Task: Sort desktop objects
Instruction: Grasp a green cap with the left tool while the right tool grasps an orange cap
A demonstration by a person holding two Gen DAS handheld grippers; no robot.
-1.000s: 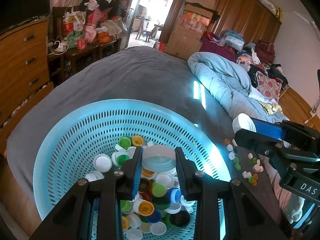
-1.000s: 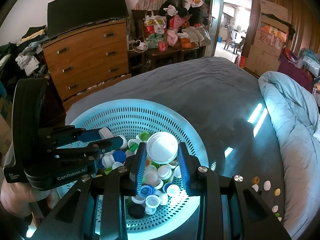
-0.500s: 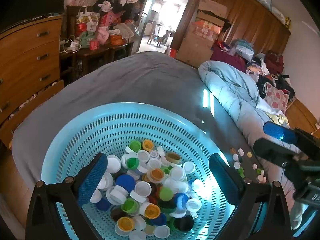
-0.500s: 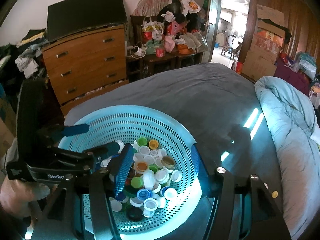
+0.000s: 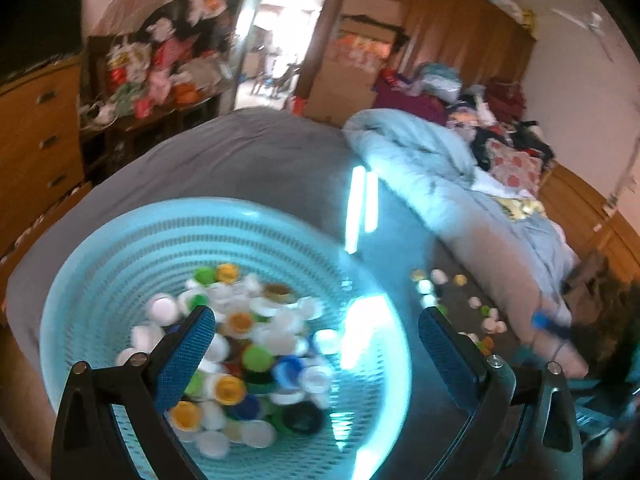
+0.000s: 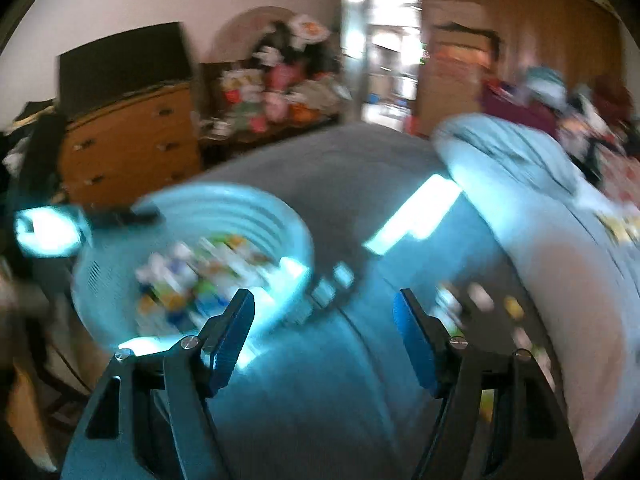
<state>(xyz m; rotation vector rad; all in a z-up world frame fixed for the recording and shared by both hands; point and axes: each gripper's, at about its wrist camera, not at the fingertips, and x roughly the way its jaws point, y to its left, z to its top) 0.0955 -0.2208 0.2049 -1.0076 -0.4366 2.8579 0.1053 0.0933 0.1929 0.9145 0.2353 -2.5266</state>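
Both lids dropped since a second ago — each hand-held gripper now spread wide, holding nothing. Left hand-held gripper (image 5: 316, 344) hangs over the basket's (image 5: 100, 264) right side, above the pile of caps (image 5: 248, 344). Right hand-held gripper (image 6: 324, 334) has swung right, off the basket (image 6: 296, 236), over grey bed (image 6: 320, 400). Loose caps (image 6: 480, 296) lie ahead-right of it, along the bed's right edge by the duvet (image 6: 540, 208) — right hand nearer, so likely its pick. Round, no long axis. View blurred.
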